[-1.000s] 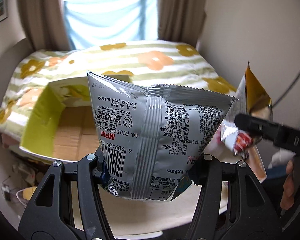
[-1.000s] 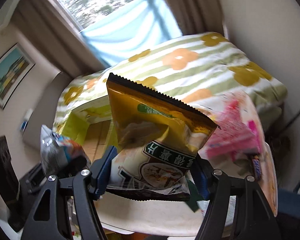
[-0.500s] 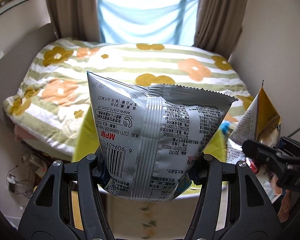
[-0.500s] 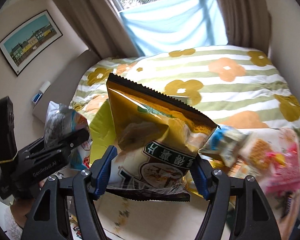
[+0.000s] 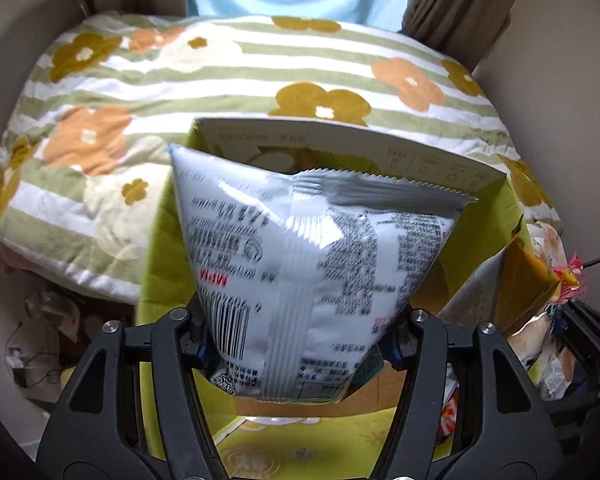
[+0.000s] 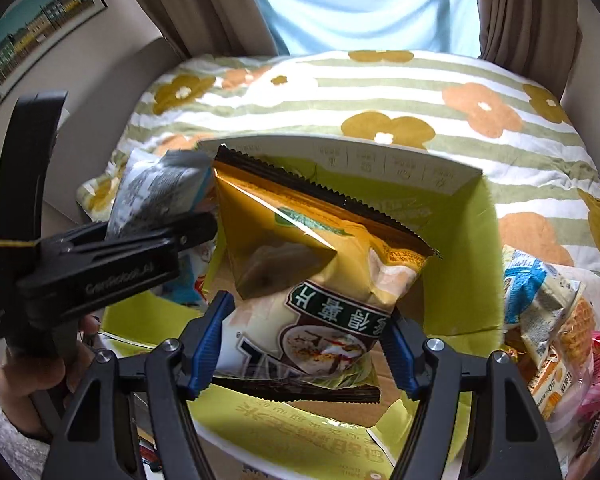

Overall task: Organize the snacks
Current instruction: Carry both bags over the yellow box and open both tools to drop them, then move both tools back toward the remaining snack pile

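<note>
So both bags hang over the open green box (image 6: 464, 264): left gripper (image 5: 300, 344) clamped on the silver bag (image 5: 312, 264), right gripper (image 6: 304, 344) pinching the gold bag (image 6: 312, 264). I'd lower each inside before letting go, silver left, gold right, so they don't overlap.

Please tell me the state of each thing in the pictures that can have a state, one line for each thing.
Left tongs: shut on the silver snack bag.
Right tongs: shut on the gold snack bag.
Silver snack bag: sealed, held upright above the box.
Gold snack bag: sealed, held tilted above the box.
Cardboard box: open, flaps up.
Curtains: drawn aside.
Loose snack packs: sealed, outside the box at its right.
</note>
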Available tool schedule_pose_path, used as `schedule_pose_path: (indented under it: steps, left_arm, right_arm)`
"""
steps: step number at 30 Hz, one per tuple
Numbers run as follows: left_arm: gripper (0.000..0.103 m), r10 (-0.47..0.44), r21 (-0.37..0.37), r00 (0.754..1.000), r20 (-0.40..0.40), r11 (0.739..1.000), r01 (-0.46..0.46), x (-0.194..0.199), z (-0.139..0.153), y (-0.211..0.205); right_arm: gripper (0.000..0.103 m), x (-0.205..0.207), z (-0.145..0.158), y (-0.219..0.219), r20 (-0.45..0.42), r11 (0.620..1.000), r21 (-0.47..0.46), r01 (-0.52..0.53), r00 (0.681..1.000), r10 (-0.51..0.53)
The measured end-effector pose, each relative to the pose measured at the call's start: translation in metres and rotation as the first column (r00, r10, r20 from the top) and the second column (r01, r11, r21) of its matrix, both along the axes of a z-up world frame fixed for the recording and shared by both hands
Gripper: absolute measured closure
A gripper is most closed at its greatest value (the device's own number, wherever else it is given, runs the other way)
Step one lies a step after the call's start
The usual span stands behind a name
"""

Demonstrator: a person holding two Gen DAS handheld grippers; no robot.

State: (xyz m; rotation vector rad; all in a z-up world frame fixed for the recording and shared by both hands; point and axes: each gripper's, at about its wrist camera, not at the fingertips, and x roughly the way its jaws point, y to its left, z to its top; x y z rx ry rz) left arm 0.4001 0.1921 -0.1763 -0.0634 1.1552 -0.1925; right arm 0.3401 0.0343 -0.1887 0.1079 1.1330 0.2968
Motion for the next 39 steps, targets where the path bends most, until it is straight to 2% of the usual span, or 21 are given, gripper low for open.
schedule_pose_path:
  steps: [1,3,10,16,17,20,21,30,36,39]
  left_arm:
    - [0.034,0.0,-0.001,1.0,-0.009,1.0,0.0,0.003,-0.003,-0.001]
    - [0.001,0.012,0.019,1.0,-0.006,1.0,-0.012,0.008,-0.008,-0.002]
    - [0.0,0.009,0.048,1.0,0.029,0.999,-0.01,0.006,-0.001,-0.001]
    - [0.0,0.026,0.049,0.999,0.035,0.998,-0.027,-0.002,0.005,0.004]
    - [0.0,0.031,0.049,0.999,0.038,0.998,-0.033,-0.003,0.006,0.005]
    - [0.0,0.043,0.063,0.998,0.042,0.997,-0.046,-0.007,0.011,0.007]
    - [0.0,0.046,0.066,0.998,0.046,0.997,-0.049,-0.009,0.012,0.008]
    - [0.0,0.074,0.07,0.995,0.067,0.995,-0.078,-0.03,0.021,0.016]
    - [0.0,0.082,0.07,0.991,0.104,0.993,-0.09,-0.055,0.038,0.019]
    - [0.0,0.078,0.07,0.989,0.125,0.994,-0.087,-0.07,0.046,0.02]
  right_arm:
    - [0.037,0.003,-0.003,0.002,-0.009,1.0,-0.01,-0.001,1.0,0.001]
    - [0.037,0.008,-0.01,0.002,-0.023,0.999,-0.032,-0.005,1.0,0.004]
    - [0.037,0.013,-0.032,0.005,-0.099,0.997,-0.067,-0.027,0.995,0.02]
    - [0.034,0.01,-0.037,0.011,-0.108,0.996,-0.055,-0.069,0.992,0.063]
    - [0.031,0.01,-0.037,0.011,-0.109,0.996,-0.056,-0.068,0.992,0.061]
    - [0.008,0.008,-0.039,0.011,-0.097,0.996,-0.068,-0.062,0.994,0.055]
    - [0.006,0.007,-0.039,0.011,-0.092,0.996,-0.072,-0.06,0.994,0.054]
    - [0.006,-0.007,-0.03,0.009,-0.065,0.996,-0.066,-0.062,0.996,0.058]
    - [0.006,-0.02,-0.016,0.008,-0.049,0.998,-0.067,-0.022,0.999,0.018]
    - [0.006,-0.033,-0.005,0.006,0.011,0.995,-0.099,-0.01,1.0,0.012]
